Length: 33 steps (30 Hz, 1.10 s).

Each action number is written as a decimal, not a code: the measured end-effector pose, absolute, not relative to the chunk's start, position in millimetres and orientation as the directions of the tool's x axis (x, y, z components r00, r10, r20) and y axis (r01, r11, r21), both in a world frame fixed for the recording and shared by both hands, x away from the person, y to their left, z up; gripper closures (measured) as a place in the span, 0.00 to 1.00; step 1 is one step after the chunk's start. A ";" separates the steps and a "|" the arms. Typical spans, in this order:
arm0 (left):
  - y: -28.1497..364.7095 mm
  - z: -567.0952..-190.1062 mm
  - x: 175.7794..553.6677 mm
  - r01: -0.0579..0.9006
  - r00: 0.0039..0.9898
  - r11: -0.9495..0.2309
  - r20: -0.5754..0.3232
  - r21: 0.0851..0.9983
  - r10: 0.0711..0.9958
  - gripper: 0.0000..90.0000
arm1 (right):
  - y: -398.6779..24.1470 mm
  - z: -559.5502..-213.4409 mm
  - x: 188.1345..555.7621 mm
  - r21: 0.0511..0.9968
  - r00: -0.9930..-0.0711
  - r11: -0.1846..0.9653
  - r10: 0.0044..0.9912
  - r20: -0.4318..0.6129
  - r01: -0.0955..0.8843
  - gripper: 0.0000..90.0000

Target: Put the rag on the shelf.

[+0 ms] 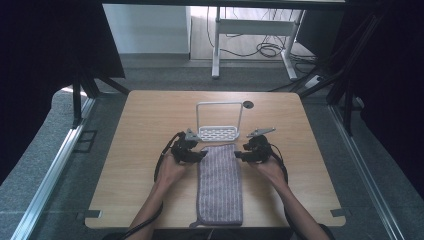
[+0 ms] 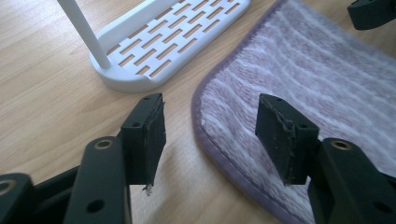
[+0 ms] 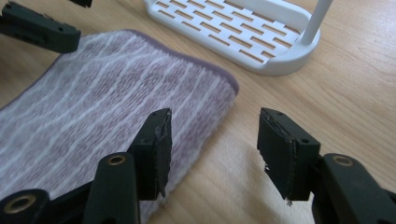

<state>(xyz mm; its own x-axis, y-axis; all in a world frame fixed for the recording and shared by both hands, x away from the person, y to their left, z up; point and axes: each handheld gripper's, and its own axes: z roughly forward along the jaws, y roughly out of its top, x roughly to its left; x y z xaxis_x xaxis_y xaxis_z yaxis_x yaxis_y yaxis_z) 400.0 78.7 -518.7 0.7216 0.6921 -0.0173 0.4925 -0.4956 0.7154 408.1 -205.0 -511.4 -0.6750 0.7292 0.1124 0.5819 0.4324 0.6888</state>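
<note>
A purple-grey striped towel (image 1: pixel 220 184) lies flat and lengthwise on the wooden table (image 1: pixel 140 150), its far end close to a white slotted rack (image 1: pixel 218 133) with an upright wire frame. My left gripper (image 1: pixel 198 155) is open at the towel's far left corner (image 2: pixel 210 100), one jaw over bare wood and the other over the cloth. My right gripper (image 1: pixel 239 155) is open at the far right corner (image 3: pixel 224 88), its jaws straddling the towel's edge. Nothing is held. The towel (image 2: pixel 317 79) and the rack base (image 2: pixel 173 37) show in the left gripper view, and the rack base (image 3: pixel 243 35) in the right gripper view.
A small dark round hole (image 1: pixel 248 104) sits in the table behind the rack. Beyond the table's far edge stand a white desk frame (image 1: pixel 250 35) and loose cables on the floor. Bare wood lies to both sides of the towel.
</note>
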 end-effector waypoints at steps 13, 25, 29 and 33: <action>74.8 -537.3 409.7 0.522 0.730 -0.500 -0.059 0.691 0.681 0.58 | -188.3 -529.5 423.5 0.660 -0.666 0.447 0.738 0.108 0.604 0.62; 76.9 -535.6 405.9 0.552 0.726 -0.454 -0.136 0.700 0.674 0.90 | -180.9 -523.5 413.0 0.665 -0.716 0.505 0.695 0.064 0.550 0.94; 80.0 -520.6 401.6 0.519 0.735 -0.431 -0.128 0.738 0.666 0.90 | -183.6 -513.7 409.8 0.689 -0.723 0.492 0.688 0.068 0.533 0.94; 81.7 -499.0 396.3 0.479 0.747 -0.434 -0.094 0.763 0.659 0.90 | -186.5 -499.3 405.6 0.716 -0.731 0.476 0.679 0.070 0.510 0.93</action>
<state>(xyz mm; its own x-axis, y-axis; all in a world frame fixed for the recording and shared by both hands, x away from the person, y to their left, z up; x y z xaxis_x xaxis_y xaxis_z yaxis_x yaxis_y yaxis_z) 396.3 81.7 -499.0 0.7465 0.6586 -0.0943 0.4791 -0.4338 0.7630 405.6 -186.5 -499.3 -0.7308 0.6790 0.0698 0.5103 0.4756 0.7165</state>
